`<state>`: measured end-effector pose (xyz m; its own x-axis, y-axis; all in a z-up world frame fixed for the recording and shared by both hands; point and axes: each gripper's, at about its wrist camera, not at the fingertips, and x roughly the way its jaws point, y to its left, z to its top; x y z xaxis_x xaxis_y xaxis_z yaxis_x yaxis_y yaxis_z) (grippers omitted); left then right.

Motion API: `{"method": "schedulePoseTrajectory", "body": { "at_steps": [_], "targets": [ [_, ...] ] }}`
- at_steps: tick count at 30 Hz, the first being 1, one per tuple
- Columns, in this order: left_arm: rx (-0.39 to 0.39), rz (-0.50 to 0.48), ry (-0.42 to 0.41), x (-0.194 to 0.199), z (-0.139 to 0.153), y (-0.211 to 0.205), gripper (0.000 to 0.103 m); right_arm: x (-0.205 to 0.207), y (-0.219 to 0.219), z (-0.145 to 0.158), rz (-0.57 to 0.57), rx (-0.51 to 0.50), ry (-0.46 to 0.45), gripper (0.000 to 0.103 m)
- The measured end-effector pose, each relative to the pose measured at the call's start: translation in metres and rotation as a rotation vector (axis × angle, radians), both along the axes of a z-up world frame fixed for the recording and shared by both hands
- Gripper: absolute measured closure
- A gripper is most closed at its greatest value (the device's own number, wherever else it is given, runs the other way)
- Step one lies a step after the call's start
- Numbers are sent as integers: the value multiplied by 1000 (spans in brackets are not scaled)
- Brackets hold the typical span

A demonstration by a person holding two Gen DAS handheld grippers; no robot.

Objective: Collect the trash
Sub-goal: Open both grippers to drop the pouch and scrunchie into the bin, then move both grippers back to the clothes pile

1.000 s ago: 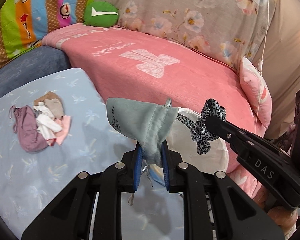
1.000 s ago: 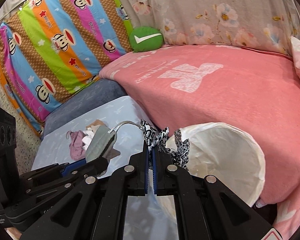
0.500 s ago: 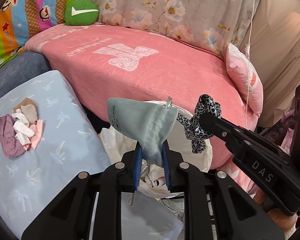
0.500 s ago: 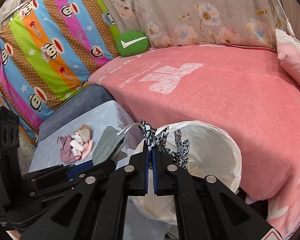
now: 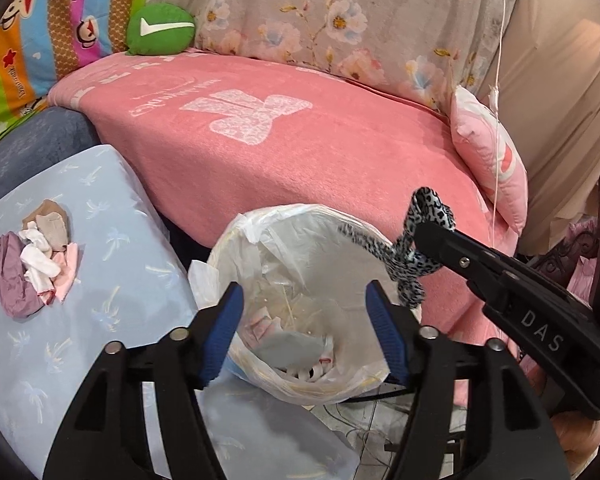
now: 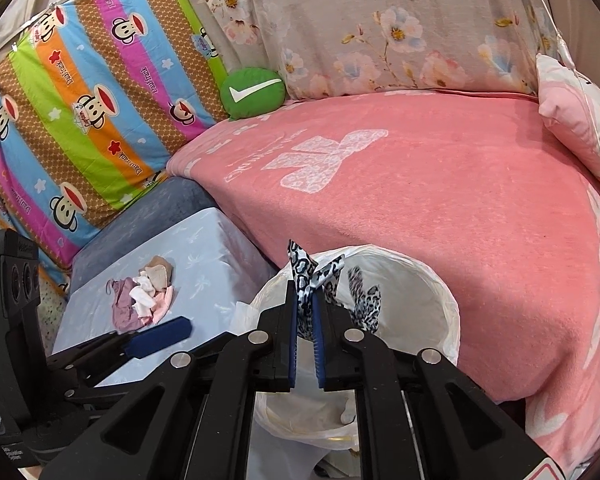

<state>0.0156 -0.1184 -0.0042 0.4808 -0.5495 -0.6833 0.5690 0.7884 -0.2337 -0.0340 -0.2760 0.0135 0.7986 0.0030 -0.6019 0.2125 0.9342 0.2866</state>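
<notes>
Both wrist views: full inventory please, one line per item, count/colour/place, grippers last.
trash bin: 1, white bag liner, on the floor beside the pink bed
grey cloth: 1, grey-green, lying inside the bin
leopard-print scrunchie: 1, black and white, clamped over the bin
cloth pile: 1, purple, white, pink, tan, on the light blue cushion
light blue cushion: 1, left of the bin
pink blanket: 1, covers the bed
green round pillow: 1, back of the bed
pink pillow: 1, right end of the bed
left hand-held gripper: open, above the bin
right hand-held gripper: shut on the scrunchie
</notes>
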Motion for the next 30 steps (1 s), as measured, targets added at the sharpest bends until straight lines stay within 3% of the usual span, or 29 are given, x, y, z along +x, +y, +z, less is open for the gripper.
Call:
{"method": "schedulePoseTrajectory", "body": {
  "at_steps": [5, 16, 30],
  "targets": [
    [5, 19, 4, 3, 0, 6, 41, -1, 0, 1, -6, -3, -5, 87],
    [3, 55, 5, 7, 1, 20, 41, 6, 13, 1, 28, -11, -2, 83],
    [-18, 125, 5, 19, -2, 65, 41, 24, 56, 2, 90, -32, 9, 77]
  ]
}}
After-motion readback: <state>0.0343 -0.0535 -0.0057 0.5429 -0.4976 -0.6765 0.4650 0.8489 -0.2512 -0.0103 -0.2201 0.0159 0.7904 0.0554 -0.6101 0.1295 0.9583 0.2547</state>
